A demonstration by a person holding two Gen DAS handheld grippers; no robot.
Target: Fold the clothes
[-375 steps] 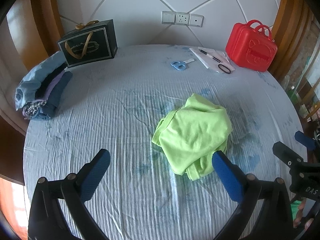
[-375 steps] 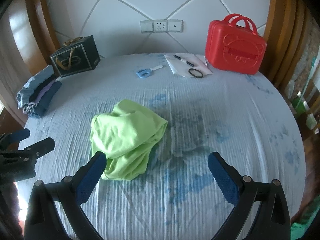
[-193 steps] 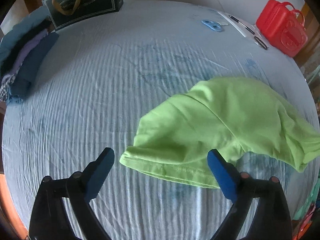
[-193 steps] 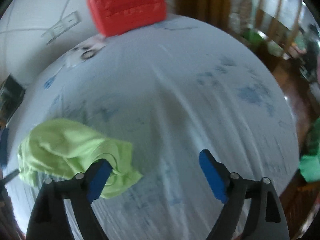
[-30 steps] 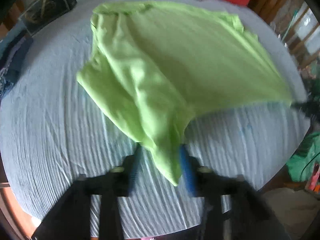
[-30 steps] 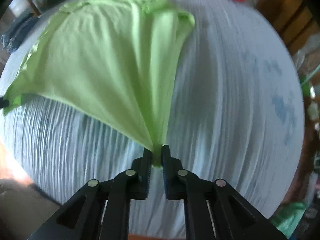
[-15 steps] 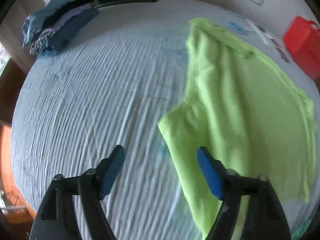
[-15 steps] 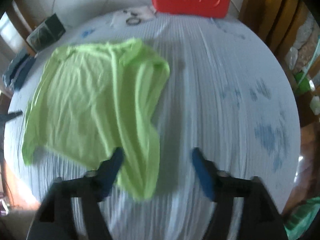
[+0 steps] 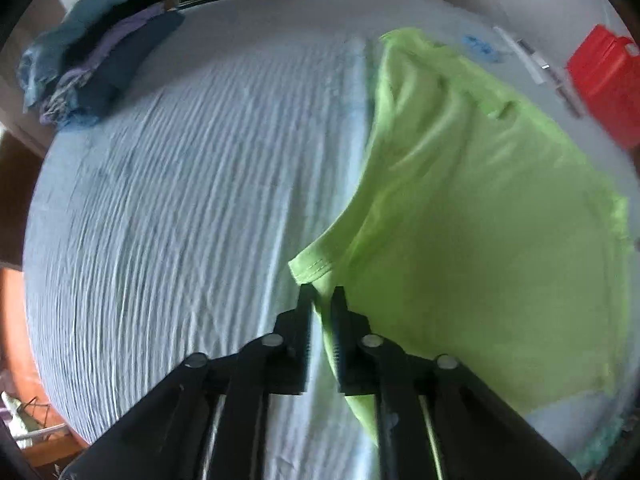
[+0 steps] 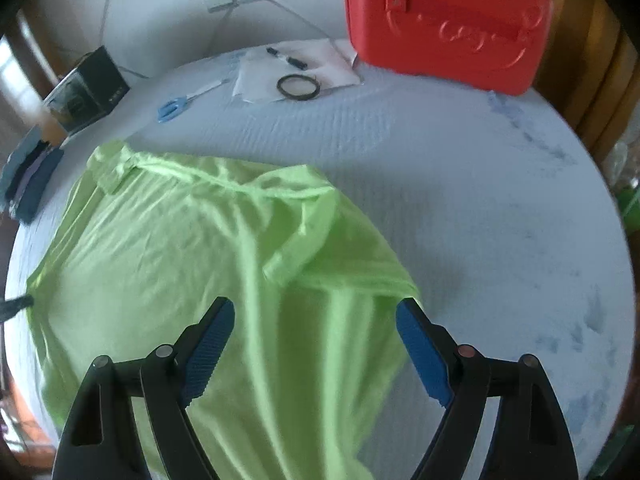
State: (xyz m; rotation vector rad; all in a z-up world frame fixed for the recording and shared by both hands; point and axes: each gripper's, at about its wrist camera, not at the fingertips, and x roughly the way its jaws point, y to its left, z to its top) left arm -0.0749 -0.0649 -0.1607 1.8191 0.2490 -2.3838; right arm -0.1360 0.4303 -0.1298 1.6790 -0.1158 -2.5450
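A lime green T-shirt point(image 9: 480, 208) lies spread over the round table with the pale blue cloth point(image 9: 180, 200). My left gripper point(image 9: 322, 294) is shut on the shirt's left sleeve hem. In the right wrist view the shirt point(image 10: 180, 248) fills the near left half, its right sleeve folded over. My right gripper point(image 10: 316, 312) is open and empty just above the shirt's lower right part. The left gripper's tip point(image 10: 16, 306) shows at the shirt's left edge.
A red case point(image 10: 444, 20) stands at the back right. Papers with a pen and a black ring point(image 10: 298, 86) and blue scissors point(image 10: 172, 108) lie at the back. A dark gift bag point(image 10: 86, 92) and stacked folded clothes point(image 9: 92, 64) sit at the back left.
Half a second ago both grippers were open after letting go of the shirt. Now my left gripper has shut on the left sleeve hem. My right gripper stays open and has moved over the shirt.
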